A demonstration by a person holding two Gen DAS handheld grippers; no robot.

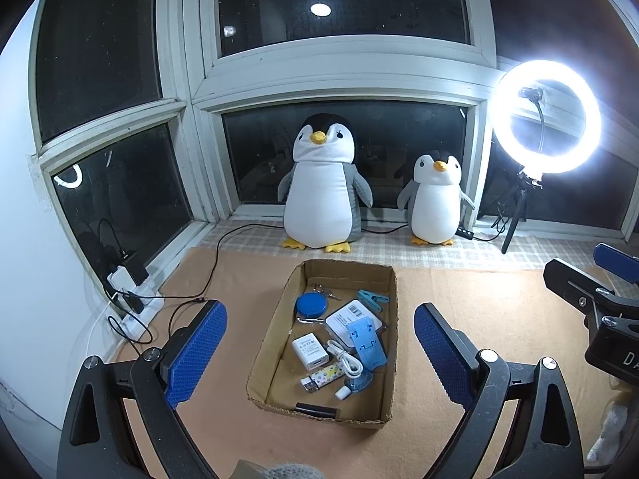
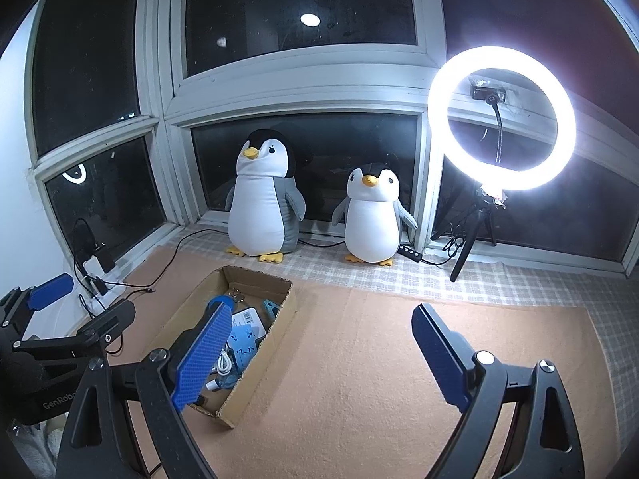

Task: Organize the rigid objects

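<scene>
Box: an open cardboard box (image 1: 393, 319) lies on the orange mat (image 1: 479, 319), a little left of the mat's middle, its long side running near to far.
Box contents, far end: a round blue lid (image 1: 310, 305), a bunch of keys (image 1: 321, 289) and a teal clip (image 1: 373, 299).
Box contents, middle: a white packet with a barcode (image 1: 346, 316), with a blue folding phone stand (image 1: 365, 343) lying partly over it.
Box contents, near end: a white charger block (image 1: 309, 350), a coiled white cable (image 1: 347, 359), a patterned lighter (image 1: 321, 377) and a small black block (image 1: 315, 410) against the near wall.
Left claw: left claw (image 1: 319, 353) hangs over the box with its blue pads wide apart, nothing between them and touching nothing.
Right claw: right claw (image 2: 321, 357) hangs over bare mat just right of the box, pads also wide apart and empty.
Far side: a large plush penguin (image 1: 321, 183) and a small plush penguin (image 1: 433, 199) stand upright on a checked cloth (image 1: 399, 251) before the dark window.
Far right: a lit ring light (image 1: 545, 115) on a tripod.
Far left: a power strip (image 1: 131, 299) with plugs and black cables by the wall.
</scene>
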